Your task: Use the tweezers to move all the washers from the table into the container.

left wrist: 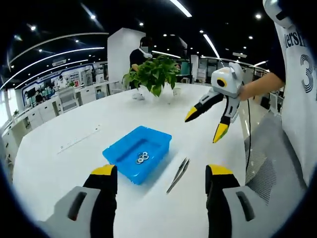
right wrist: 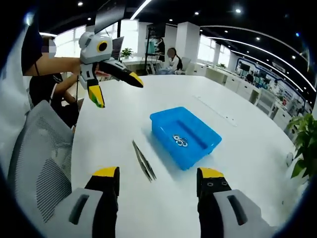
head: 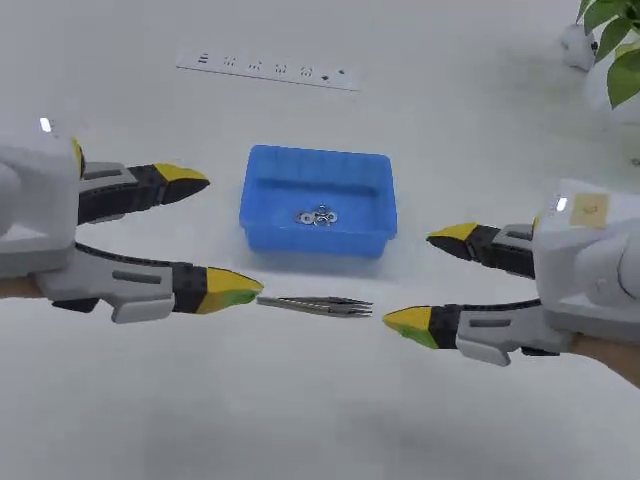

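Both grippers hover over the white bench (head: 300,410) with jaws spread wide and nothing held. The left gripper (head: 231,234) comes in from one side and the right gripper (head: 409,278) from the other, tips facing each other across a clear gap. In that gap lie the tweezers (head: 315,305), flat on the surface just in front of the near wall of the blue container (head: 315,244). Their spread ends point toward the right gripper, and their closed end sits just beside the left gripper's lower jaw tip; whether the two touch, I cannot tell. The washers (head: 318,216) lie in a small cluster on the container's floor, near its middle and away from all four walls. There is open bench all round the container, with bare surface in front of the tweezers and to both sides. Well behind the container, a white power strip (head: 268,72) lies flat. A leafy plant (head: 612,45) sits at the far right corner, well apart from the work. The left gripper view takes in the bench's long curved edge, the plant, and a person (left wrist: 141,52) standing beyond it in a bright office. The right gripper view shows the other end: a grey mesh chair (right wrist: 39,163) at the bench edge and people seated further back.
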A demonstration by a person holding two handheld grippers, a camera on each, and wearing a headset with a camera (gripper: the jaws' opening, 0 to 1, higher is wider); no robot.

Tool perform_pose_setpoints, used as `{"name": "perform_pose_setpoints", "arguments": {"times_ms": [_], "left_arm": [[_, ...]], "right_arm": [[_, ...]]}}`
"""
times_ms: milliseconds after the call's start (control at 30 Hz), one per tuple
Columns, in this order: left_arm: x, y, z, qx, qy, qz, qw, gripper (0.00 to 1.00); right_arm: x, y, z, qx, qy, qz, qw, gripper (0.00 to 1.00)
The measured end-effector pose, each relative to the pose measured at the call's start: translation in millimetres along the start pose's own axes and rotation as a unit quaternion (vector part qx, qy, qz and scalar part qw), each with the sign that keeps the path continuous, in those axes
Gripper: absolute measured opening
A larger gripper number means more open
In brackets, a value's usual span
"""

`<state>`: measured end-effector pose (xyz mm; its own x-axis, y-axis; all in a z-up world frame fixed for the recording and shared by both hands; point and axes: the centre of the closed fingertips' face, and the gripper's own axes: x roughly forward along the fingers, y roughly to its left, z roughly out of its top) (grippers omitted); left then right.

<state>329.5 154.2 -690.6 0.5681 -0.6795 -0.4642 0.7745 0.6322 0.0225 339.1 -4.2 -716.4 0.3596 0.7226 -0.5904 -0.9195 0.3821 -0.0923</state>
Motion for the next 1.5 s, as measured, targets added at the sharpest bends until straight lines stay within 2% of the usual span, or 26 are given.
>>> {"name": "perform_pose_setpoints", "arguments": {"times_ms": [33,100,133,167,200,233,267,367,400,467,500,533,567,633,733,967,1233,1367,1500], "left_arm": [[-3.0,2.2,-2.0,0.003,0.009,0.009,0.9999,0.89],[-7.6,-1.0,1.4,0.018,0.011,0.013,0.9997,0.99],[-9.9,-6.2,5.3,0.022,0.011,0.010,0.9997,0.99],[-11.6,-11.3,10.5,0.025,0.002,0.006,0.9997,1.00],[-13.0,-23.1,23.3,0.034,-0.027,-0.018,0.9989,1.00],[-14.6,-31.0,29.2,0.038,-0.039,-0.035,0.9979,1.00],[-16.2,-33.0,29.2,0.044,-0.030,-0.039,0.9978,1.00],[-21.6,-25.4,18.3,0.080,0.041,-0.011,0.9959,1.00],[-22.5,-22.5,18.8,0.082,0.041,-0.002,0.9958,1.00],[-27.4,-17.8,28.1,0.091,0.023,0.024,0.9953,1.00],[-31.2,-9.2,37.7,0.099,0.001,0.050,0.9939,1.00],[-33.4,-6.0,41.0,0.093,-0.006,0.057,0.9940,1.00],[-35.6,-3.9,42.1,0.066,-0.005,0.058,0.9961,1.00],[-37.4,-3.6,43.1,0.036,-0.001,0.058,0.9977,1.00],[-41.0,-8.6,48.1,0.066,-0.003,0.055,0.9963,1.00],[-41.8,-18.5,33.7,0.070,0.024,0.039,0.9965,1.00],[-40.5,-28.9,24.7,0.069,0.034,0.030,0.9966,1.00],[-41.3,-35.1,25.7,0.070,0.031,0.026,0.9967,0.99],[-40.4,-34.0,17.1,0.086,0.052,0.028,0.9945,0.99]], "right_arm": [[-3.9,0.0,2.1,-0.003,0.001,-0.007,1.0000,0.76],[-11.1,-1.7,6.0,-0.020,0.004,-0.021,0.9996,0.84],[-14.2,-1.5,8.0,-0.034,0.006,-0.025,0.9991,0.85],[-15.9,-2.2,8.6,-0.048,0.010,-0.028,0.9984,0.86],[-16.6,-0.4,9.8,-0.057,0.010,-0.027,0.9979,0.88],[-16.3,0.9,9.9,-0.059,0.011,-0.025,0.9979,0.90],[-15.9,2.6,9.3,-0.061,0.016,-0.021,0.9978,0.92],[-15.5,6.9,9.7,-0.074,0.024,-0.015,0.9969,0.96],[-15.6,7.6,10.5,-0.077,0.024,-0.016,0.9966,0.99],[-18.6,5.8,10.9,-0.093,0.032,-0.023,0.9949,1.00],[-19.9,4.1,10.7,-0.103,0.037,-0.025,0.9936,1.00],[-21.5,1.1,11.5,-0.110,0.037,-0.032,0.9927,1.00],[-26.3,0.3,11.3,-0.107,0.039,-0.035,0.9929,1.00],[-31.4,-1.0,11.3,-0.100,0.036,-0.035,0.9937,1.00],[-37.1,-2.4,9.6,-0.095,0.037,-0.042,0.9940,1.00],[-42.3,1.4,7.6,-0.077,0.038,-0.042,0.9954,1.00],[-46.6,2.3,9.0,-0.077,0.038,-0.043,0.9954,1.00],[-48.0,0.4,12.8,-0.053,0.024,-0.041,0.9975,1.00],[-48.8,-1.1,14.8,-0.040,0.018,-0.044,0.9981,1.00]]}}
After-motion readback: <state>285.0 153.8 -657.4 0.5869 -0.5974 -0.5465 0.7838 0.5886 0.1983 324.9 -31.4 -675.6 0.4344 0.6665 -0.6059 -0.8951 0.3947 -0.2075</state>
